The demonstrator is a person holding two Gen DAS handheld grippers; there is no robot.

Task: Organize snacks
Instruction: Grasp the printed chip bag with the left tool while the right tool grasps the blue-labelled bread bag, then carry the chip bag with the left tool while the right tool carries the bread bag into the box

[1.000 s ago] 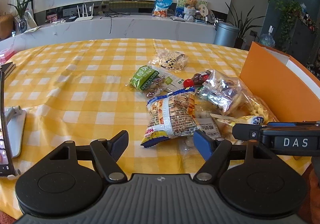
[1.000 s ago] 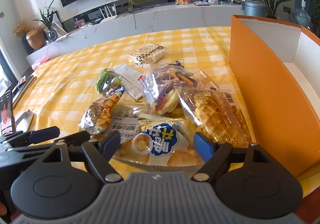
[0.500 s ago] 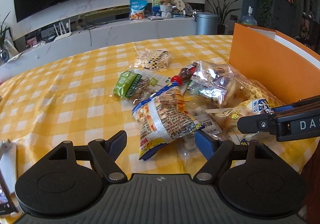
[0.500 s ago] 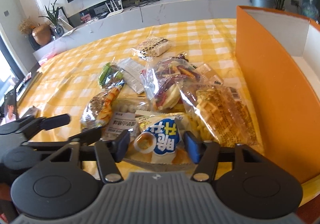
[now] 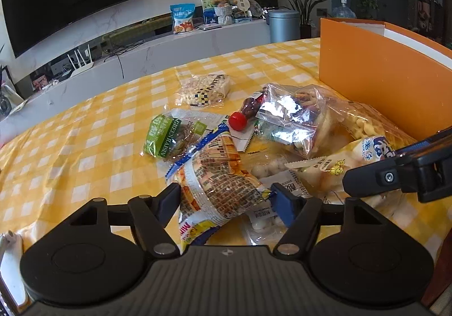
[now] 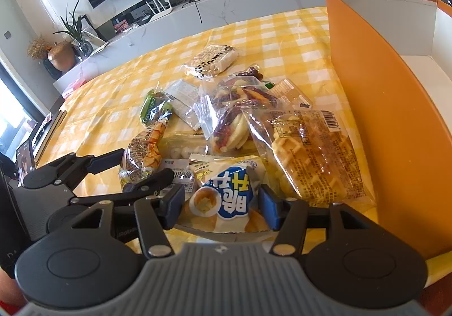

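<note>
Yellow checked tablecloth (image 5: pixel 84 140) in a living room, with a heap of snack packets beside an orange box (image 5: pixel 375 81).

The left gripper (image 5: pixel 226 200) straddles the printed cracker bag (image 5: pixel 223 183); its jaws have just been closing, and the pads sit at the bag's sides, though a firm pinch cannot be told. The right gripper (image 6: pixel 220 205) has its jaws around the blue-and-white packet (image 6: pixel 228 191), opening slightly, with the pads close beside it. A waffle bag (image 6: pixel 310 155) lies just beside the box wall, and a green raisin packet (image 5: pixel 163 138) lies further out on the cloth.
</note>
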